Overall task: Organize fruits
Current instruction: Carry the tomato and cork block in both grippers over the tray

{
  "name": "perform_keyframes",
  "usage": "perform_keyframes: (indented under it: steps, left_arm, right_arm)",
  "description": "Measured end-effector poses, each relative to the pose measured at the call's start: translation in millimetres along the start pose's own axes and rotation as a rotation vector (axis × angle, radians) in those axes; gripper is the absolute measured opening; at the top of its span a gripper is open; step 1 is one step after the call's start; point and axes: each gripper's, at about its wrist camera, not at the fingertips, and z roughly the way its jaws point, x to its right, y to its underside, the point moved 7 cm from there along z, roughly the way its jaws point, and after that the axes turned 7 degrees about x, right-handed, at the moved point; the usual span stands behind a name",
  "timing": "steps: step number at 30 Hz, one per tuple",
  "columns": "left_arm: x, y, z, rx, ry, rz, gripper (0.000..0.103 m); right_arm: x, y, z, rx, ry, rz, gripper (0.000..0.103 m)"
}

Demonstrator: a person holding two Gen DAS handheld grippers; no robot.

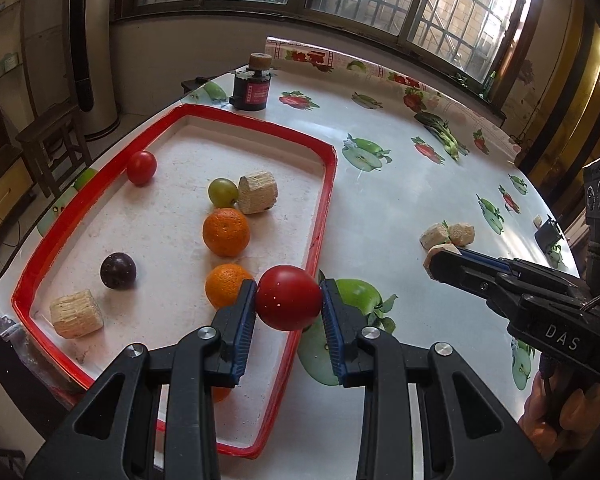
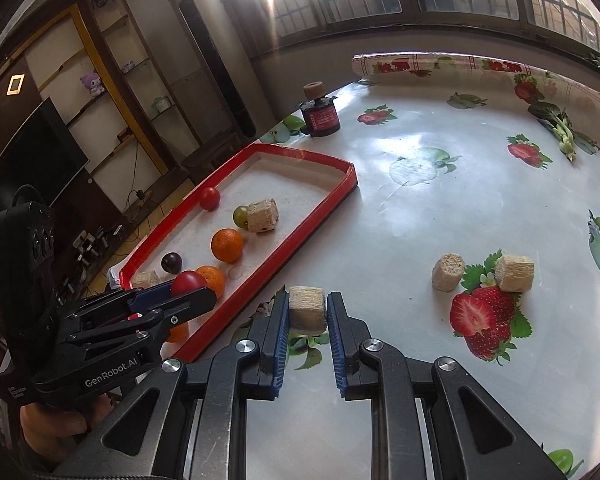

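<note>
The desk (image 1: 400,184) is covered by a glossy white cloth printed with strawberries, apples and greens. On its left part a red-rimmed tray (image 1: 324,208) with a white floor is laid.

Inside the tray, several things are seen. Two oranges are lined up near the tray's right side, the farther orange (image 1: 226,232) in full view and the nearer orange (image 1: 224,290) partly hidden behind the left tool's finger. A small red tomato (image 1: 141,168) is lodged against the far left rim. A green grape (image 1: 222,192) is set touching a beige cylindrical block (image 1: 258,193) in the middle of the tray. A dark plum (image 1: 118,270) is placed alone toward the left, and another beige block (image 1: 76,313) is found in the near left corner.

The left tool (image 1: 288,298) is closed on a red tomato (image 1: 289,298), which is carried above the tray's near right rim; both blue pads are pressed against its sides.

The right tool (image 2: 308,309) is closed on a beige block piece (image 2: 307,308), held over the bare cloth just right of the tray.

On the cloth to the right, two further beige blocks are left, one (image 2: 447,272) upright and one (image 2: 514,273) beside a printed strawberry.

A small dark jar (image 1: 252,90) with a cork-like stopper is stood beyond the tray's far end.
</note>
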Motion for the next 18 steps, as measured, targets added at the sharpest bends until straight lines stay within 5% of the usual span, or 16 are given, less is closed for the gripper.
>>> perform_keyframes:
  steps: [18]
  left_arm:
    - [-68, -32, 3, 0.028, -0.076, -0.072, 0.03]
  right_arm:
    - [-26, -44, 63, -0.027, -0.043, -0.045, 0.019]
